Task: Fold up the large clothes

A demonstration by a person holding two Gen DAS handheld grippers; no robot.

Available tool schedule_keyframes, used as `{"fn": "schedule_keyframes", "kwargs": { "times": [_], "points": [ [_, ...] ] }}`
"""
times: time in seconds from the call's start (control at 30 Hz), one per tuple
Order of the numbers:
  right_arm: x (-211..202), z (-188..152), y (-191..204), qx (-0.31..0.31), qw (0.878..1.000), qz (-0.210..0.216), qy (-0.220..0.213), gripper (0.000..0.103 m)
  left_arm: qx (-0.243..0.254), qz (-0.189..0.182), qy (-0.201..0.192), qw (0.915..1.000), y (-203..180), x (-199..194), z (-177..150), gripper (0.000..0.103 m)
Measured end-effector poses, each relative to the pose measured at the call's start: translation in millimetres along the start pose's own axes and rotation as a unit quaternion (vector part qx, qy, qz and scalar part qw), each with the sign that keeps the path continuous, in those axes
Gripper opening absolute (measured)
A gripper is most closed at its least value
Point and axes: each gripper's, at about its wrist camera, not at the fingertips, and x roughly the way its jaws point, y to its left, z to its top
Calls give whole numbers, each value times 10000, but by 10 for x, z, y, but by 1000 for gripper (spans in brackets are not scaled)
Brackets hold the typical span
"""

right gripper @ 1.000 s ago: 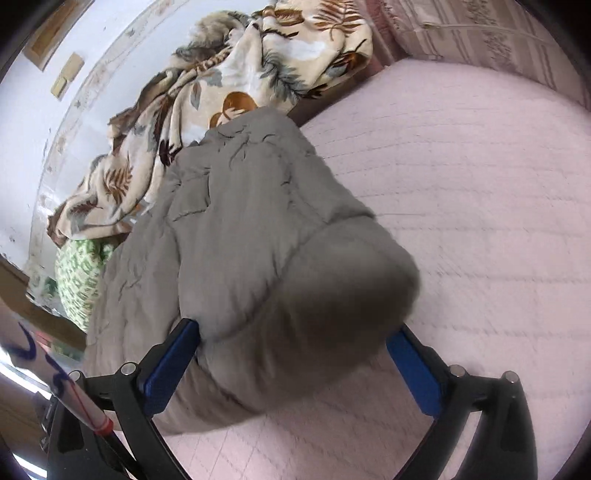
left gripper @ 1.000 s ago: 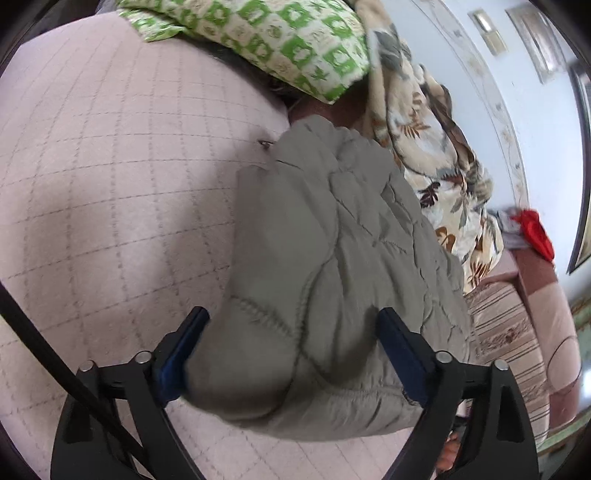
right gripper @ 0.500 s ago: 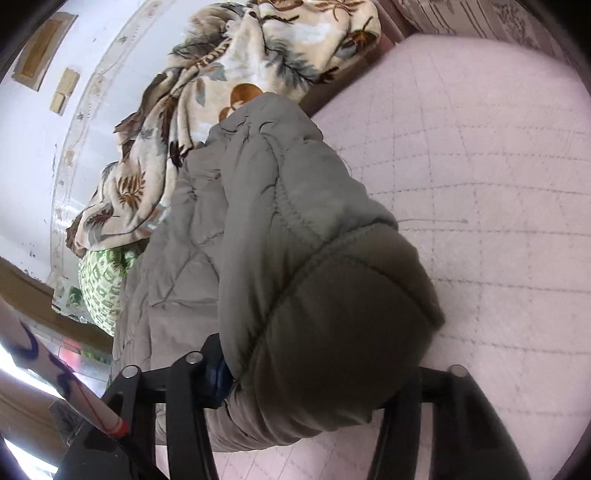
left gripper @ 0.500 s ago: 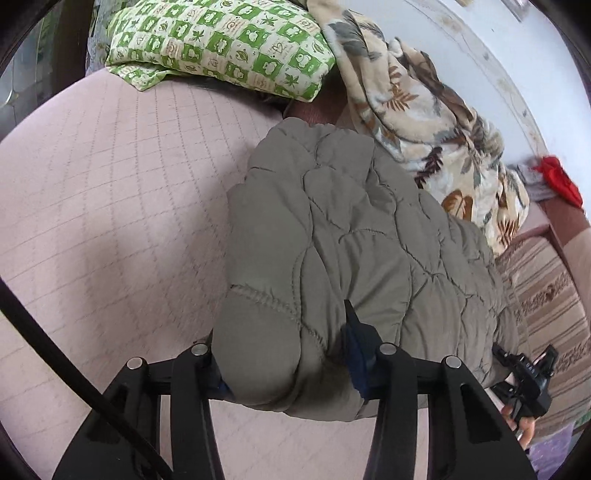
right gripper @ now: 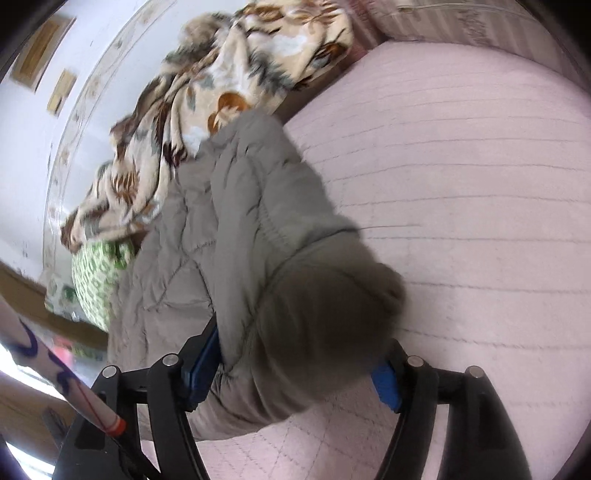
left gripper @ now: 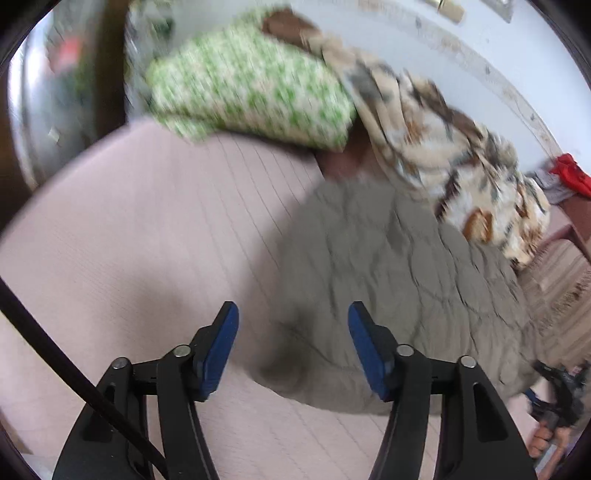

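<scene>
A grey-green quilted jacket (left gripper: 388, 277) lies folded into a thick bundle on the pink quilted bed (left gripper: 147, 240). My left gripper (left gripper: 291, 325) hovers above its near left corner with its jaws opening; nothing is pinched between the blue pads (left gripper: 218, 350). In the right wrist view the jacket (right gripper: 258, 240) bulges between the fingers of my right gripper (right gripper: 295, 369). Its jaws are opening, and the puffy fold still fills the gap and touches both pads (right gripper: 203, 358). The right gripper (left gripper: 557, 391), with the person's hand on it, shows at the lower right of the left wrist view.
A green patterned pillow (left gripper: 251, 96) and a leaf-print blanket (left gripper: 443, 147) lie along the wall behind the jacket. Red cloth (left gripper: 569, 173) sits at far right. A striped cushion (right gripper: 461, 18) borders the bed (right gripper: 461, 184). A black cable (left gripper: 55, 350) crosses the lower left.
My left gripper closed on the jacket's corner, then let go and rose away to the left. The right gripper squeezed the jacket's end and has widened a little, with the fold still inside.
</scene>
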Motion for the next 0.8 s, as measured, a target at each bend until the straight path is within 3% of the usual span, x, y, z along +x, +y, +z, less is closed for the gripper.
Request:
{"fn": "schedule_keyframes", "kwargs": {
  "times": [0.1,0.17,0.23,0.3,0.43,0.5,0.63,0.8],
  "points": [
    [-217,0,-80,404,9986,-40,-345,76,198,204,-259,9993,-100,-87,3,70],
    [-405,-13,-91,512,9945,-365,-833,82,443,240,-231,9985,-252,-38,-29,70],
    [-609,-19,50,177,9840,-1002,-1462,83,662,264,-168,9973,-408,44,-76,70],
    [-687,-73,337,-585,9732,-1252,-1839,83,872,272,-90,9958,-571,141,-132,70],
    [-425,-338,941,-2101,9603,-969,-1560,72,1198,465,338,9911,-741,446,-275,70],
    [-190,-457,1102,-2425,9588,-836,-1220,71,1242,629,465,9892,-740,582,-337,70],
    [260,-503,1128,-2602,9551,-1190,-773,69,1401,803,423,9860,-805,650,-362,76],
    [307,-435,1034,-2607,9499,-1474,-895,70,1089,844,290,9900,-747,688,-370,94]
  ]
}}
